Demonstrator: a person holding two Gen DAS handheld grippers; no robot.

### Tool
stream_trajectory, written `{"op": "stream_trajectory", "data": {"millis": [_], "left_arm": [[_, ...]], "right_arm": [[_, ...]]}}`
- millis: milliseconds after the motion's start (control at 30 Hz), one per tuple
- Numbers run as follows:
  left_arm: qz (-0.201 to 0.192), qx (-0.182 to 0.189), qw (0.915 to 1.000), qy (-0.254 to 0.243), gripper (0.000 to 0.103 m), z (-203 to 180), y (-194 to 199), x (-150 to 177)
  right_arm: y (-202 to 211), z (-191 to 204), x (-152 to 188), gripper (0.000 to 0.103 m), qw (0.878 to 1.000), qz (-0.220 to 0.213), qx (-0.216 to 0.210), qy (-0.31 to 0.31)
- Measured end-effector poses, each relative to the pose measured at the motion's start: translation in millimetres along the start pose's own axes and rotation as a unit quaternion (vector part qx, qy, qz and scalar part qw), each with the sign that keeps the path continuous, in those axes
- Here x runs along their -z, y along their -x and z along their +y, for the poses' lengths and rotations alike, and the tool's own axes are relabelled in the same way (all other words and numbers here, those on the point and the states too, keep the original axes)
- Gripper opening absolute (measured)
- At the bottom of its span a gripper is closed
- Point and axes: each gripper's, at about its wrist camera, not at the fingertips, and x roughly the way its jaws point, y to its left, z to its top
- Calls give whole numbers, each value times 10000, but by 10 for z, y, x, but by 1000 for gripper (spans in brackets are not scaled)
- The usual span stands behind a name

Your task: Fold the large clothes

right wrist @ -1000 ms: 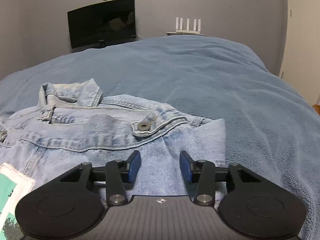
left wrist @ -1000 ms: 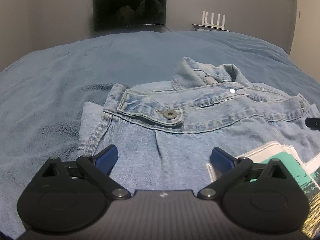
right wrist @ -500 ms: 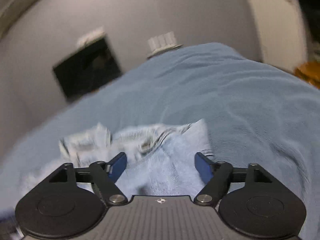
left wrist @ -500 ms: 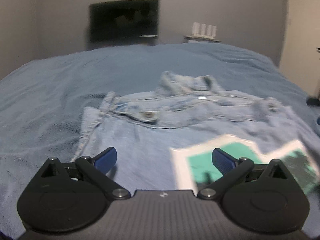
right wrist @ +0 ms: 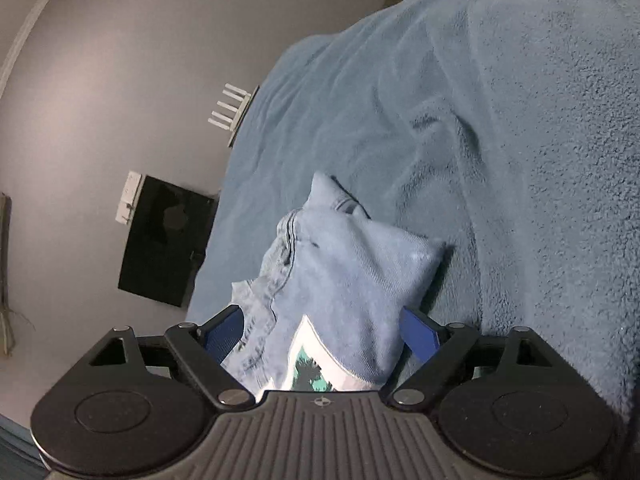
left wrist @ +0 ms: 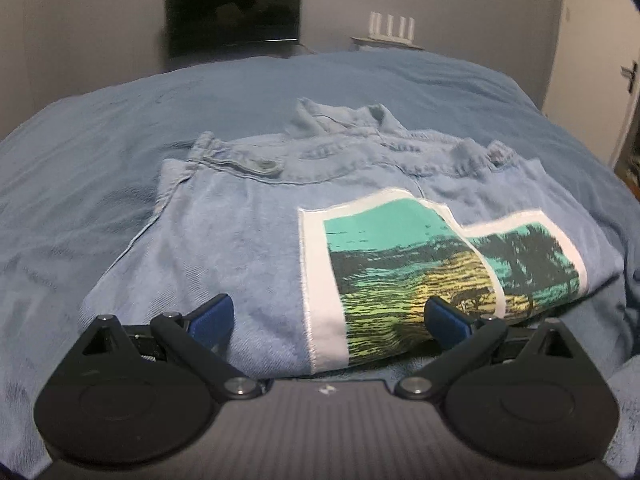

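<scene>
Blue bed (left wrist: 120, 152), folded denim jacket (left wrist: 248, 232) (printed patch), left tool (left wrist: 328, 318) apart, right tool (right wrist: 320, 330) just widened.

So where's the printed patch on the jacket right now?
In the left wrist view, the patch lies on the jacket's right half, nearest the camera.

Blue fleecy blanket (left wrist: 100, 184) covers whole bed, creased, fills most of both views. Dark switched-off screen (left wrist: 234, 18) on grey wall (left wrist: 80, 20) at 12 o'clock in left view; in rolled right view same screen at 9 o'clock. White box with four upright prongs (left wrist: 392, 26) on small shelf at 1 o'clock, right of screen. White door with dark handle (left wrist: 630, 76) at 2 o'clock, edge of left view.
</scene>
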Motion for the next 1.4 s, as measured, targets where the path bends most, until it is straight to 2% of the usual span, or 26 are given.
{"op": "stream_trajectory", "data": {"millis": [100, 233, 333, 600, 733, 833, 933, 1000, 1100, 1300, 1400], "left_arm": [[48, 12, 9995, 321, 102, 115, 47, 23], [156, 20, 9972, 725, 102, 261, 31, 26], [260, -15, 9961, 845, 102, 306, -22, 30], [317, -53, 9970, 707, 103, 277, -122, 25], [323, -58, 9971, 689, 103, 277, -144, 18], [309, -69, 9973, 667, 103, 277, -155, 12], [295, -81, 9975, 644, 103, 269, -165, 5], [282, -87, 9976, 625, 103, 265, -168, 1], [277, -91, 9977, 607, 103, 251, -168, -3], [295, -91, 9979, 576, 103, 239, -175, 0], [306, -76, 9978, 589, 103, 254, -183, 2]], "right_arm": [[-139, -45, 20, 88, 9990, 144, 433, -29], [-301, -93, 63, 88, 9975, 323, 631, -67], [-498, -152, 62, 88, 9955, 431, 822, -181], [-894, -238, 68, 93, 9960, 381, 674, -442], [-1050, -227, 75, 94, 9961, 375, 710, -368], [-970, -143, 107, 82, 9986, 201, 415, -246], [-866, -15, 128, 76, 9999, -3, 101, -78], [-838, 42, 112, 76, 9996, -73, -274, -52], [-887, 61, 83, 76, 9982, -56, -582, -103], [-1003, 54, 66, 76, 9995, 102, -256, -176], [-1026, -27, 71, 75, 9972, 393, -193, -614]]}}
